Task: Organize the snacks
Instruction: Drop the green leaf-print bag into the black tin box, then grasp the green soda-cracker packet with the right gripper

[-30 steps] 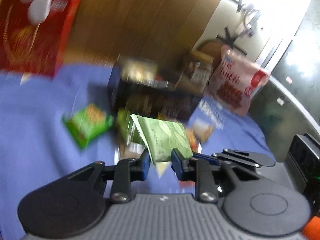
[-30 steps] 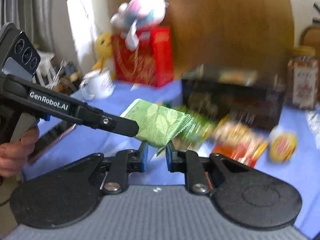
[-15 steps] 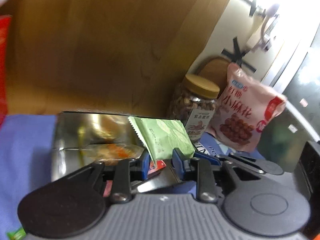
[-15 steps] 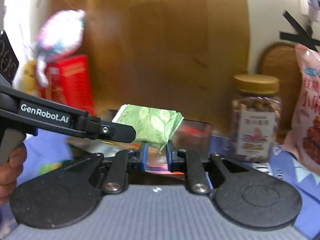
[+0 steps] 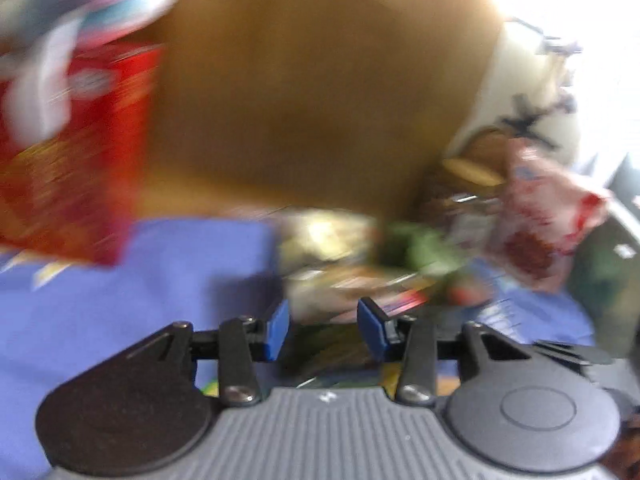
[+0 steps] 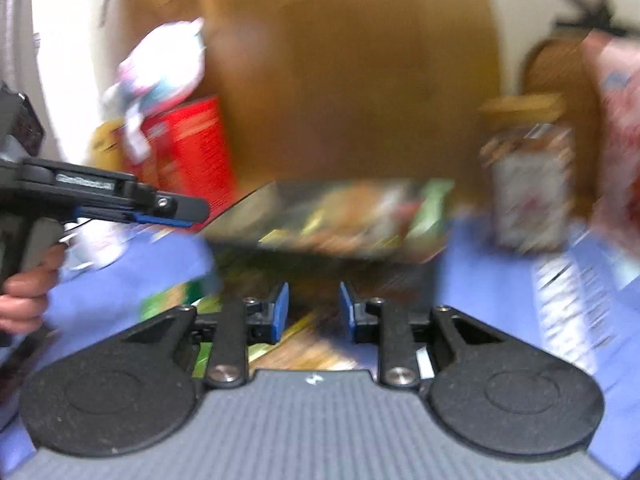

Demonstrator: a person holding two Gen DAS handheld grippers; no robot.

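Both views are badly smeared by motion, so fine detail is lost. The left gripper (image 5: pixel 323 330) has its blue pads set apart with nothing between them; the right gripper (image 6: pixel 312 312) likewise stands parted and empty. The green leaf-print snack packet (image 6: pixel 430 210) appears as a green smear at the right end of the dark snack box (image 6: pixel 340 220), at about 1 o'clock from the right gripper; whether it lies flat or leans there cannot be told. In the left view the same packet (image 5: pixel 416 246) shows at 1 o'clock, among the blurred wrappers in the box (image 5: pixel 332 248). A lidded jar of nuts (image 6: pixel 524 184) stands at 2 o'clock beside the box, with a pink snack bag (image 6: pixel 618 128) at its right. A red carton (image 6: pixel 192 160) stands at 11 o'clock on the blue tablecloth (image 5: pixel 120 312). A hand (image 6: pixel 28 292) at 9 o'clock holds the other gripper's handle.
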